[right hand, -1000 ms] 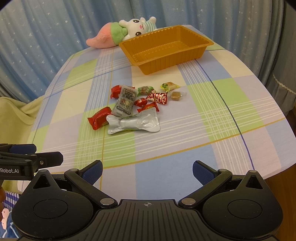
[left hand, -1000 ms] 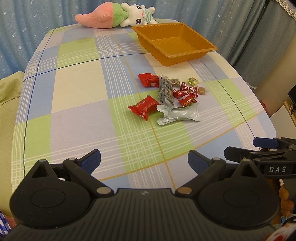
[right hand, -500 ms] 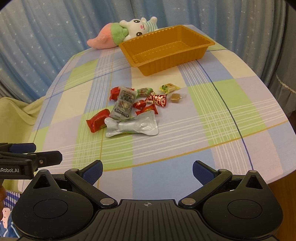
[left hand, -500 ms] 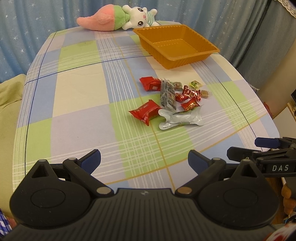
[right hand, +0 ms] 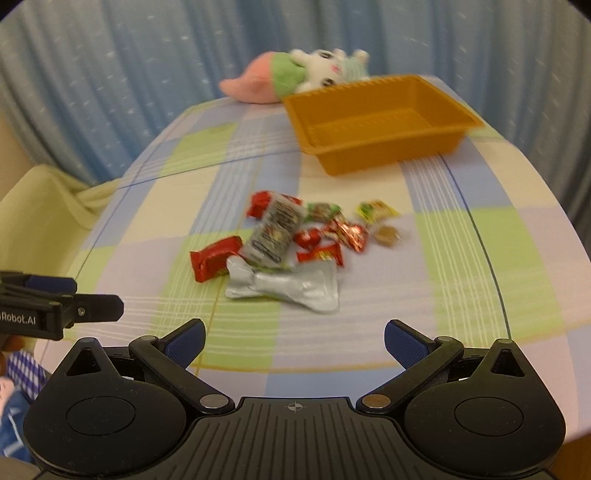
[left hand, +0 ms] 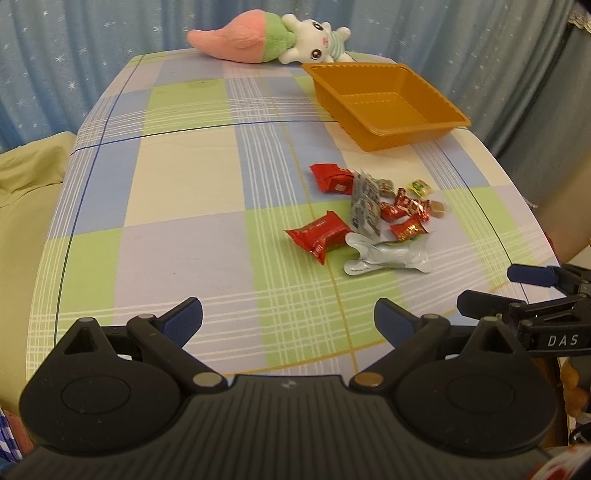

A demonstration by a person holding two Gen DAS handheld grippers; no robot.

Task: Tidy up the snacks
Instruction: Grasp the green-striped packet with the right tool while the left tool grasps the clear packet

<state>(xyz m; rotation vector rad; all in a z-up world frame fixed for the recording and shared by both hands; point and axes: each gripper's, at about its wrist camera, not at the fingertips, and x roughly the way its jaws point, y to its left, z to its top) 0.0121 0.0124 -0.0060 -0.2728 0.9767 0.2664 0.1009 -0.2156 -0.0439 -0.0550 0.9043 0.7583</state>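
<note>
A heap of snacks lies mid-table: a red packet (left hand: 320, 234) (right hand: 214, 257), a silver bone-shaped pouch (left hand: 386, 255) (right hand: 286, 287), a grey sachet (left hand: 365, 205) (right hand: 275, 236) and several small wrapped candies (left hand: 408, 210) (right hand: 341, 230). Behind them stands an empty orange tray (left hand: 384, 127) (right hand: 369, 151). My left gripper (left hand: 288, 320) is open near the table's front edge, well short of the snacks. My right gripper (right hand: 293, 339) is open too, just in front of the silver pouch, nothing between its fingers. Each gripper shows at the side of the other's view.
A pink, green and white plush toy (left hand: 266, 35) (right hand: 291, 75) lies at the far edge behind the tray. A checked cloth covers the table (left hand: 184, 177). Blue starred curtains hang behind. Yellow-green fabric (left hand: 22, 177) sits left of the table.
Both grippers have moved forward towards the snacks, the right one more, and its view is blurred by motion. Both stay open; the snacks have not moved.
</note>
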